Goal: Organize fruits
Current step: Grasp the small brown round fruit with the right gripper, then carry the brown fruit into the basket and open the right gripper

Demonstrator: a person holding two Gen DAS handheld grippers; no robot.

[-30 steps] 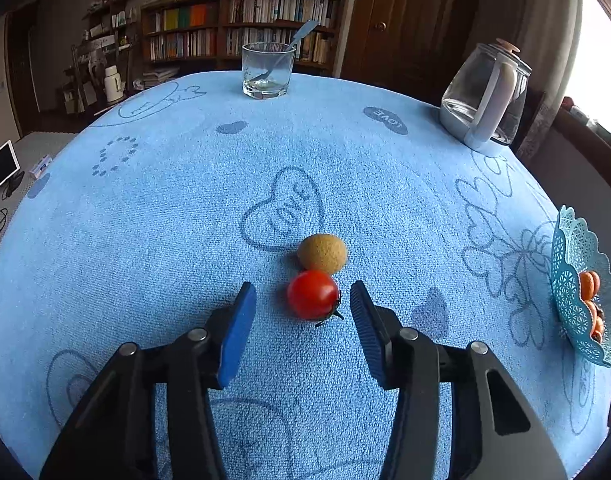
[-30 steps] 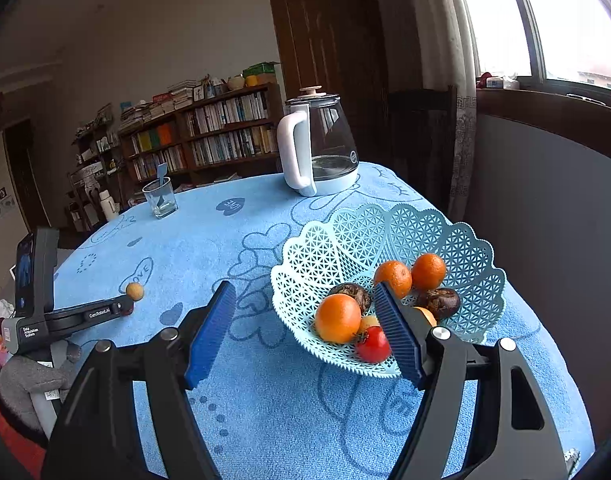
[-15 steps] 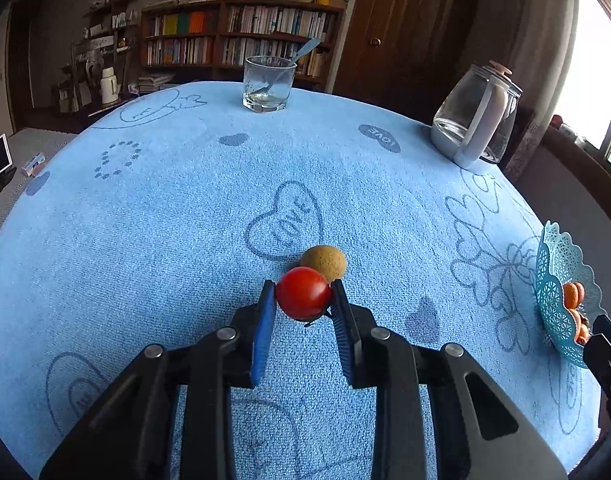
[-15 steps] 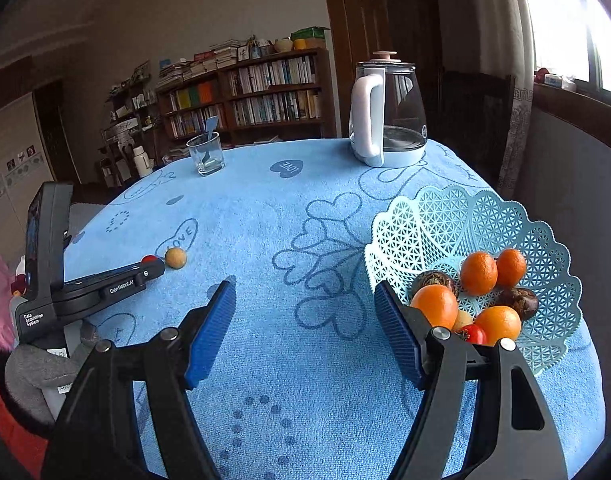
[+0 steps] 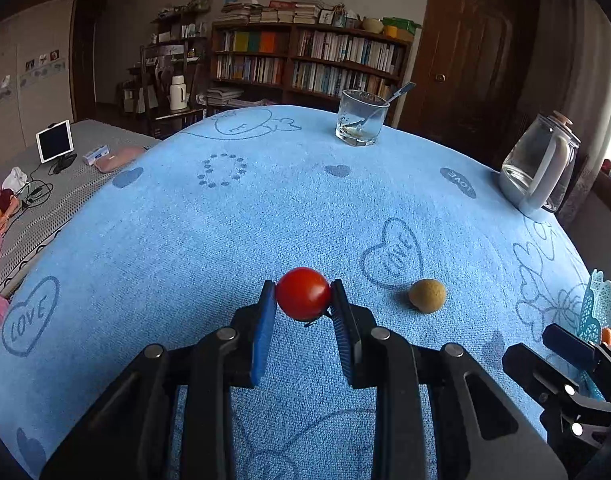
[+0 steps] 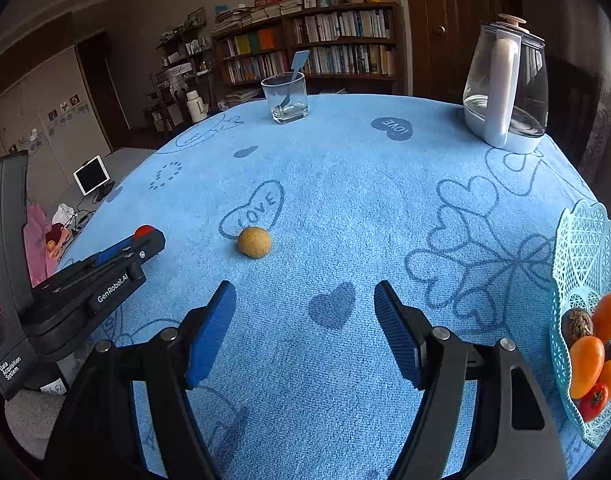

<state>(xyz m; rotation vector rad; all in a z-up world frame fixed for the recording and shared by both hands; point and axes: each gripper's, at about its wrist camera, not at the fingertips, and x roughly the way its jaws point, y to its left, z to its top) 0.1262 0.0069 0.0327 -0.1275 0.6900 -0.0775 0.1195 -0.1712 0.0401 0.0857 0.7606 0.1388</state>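
My left gripper [image 5: 303,300] is shut on a small red tomato [image 5: 302,293], held just above the blue cloth; the tomato [image 6: 144,230] shows past that gripper's tip in the right wrist view too. A brown round fruit [image 5: 427,295] lies on the cloth to its right, also seen as the brown fruit [image 6: 255,242] ahead and left of my right gripper [image 6: 304,308]. That gripper stands open with nothing between its blue pads. The pale blue lattice basket [image 6: 581,236] at the right edge holds oranges, dark fruits and a red tomato.
A drinking glass [image 6: 285,98] with a spoon stands at the table's far side. A glass kettle [image 6: 505,92] with a white handle stands at the far right. The blue cloth [image 6: 345,200] covers the round table. Bookshelves, a tablet and a bed lie beyond.
My left gripper closed on the tomato and carried it left, away from the brown fruit. My right gripper swung left from the basket toward the table's middle, still open.
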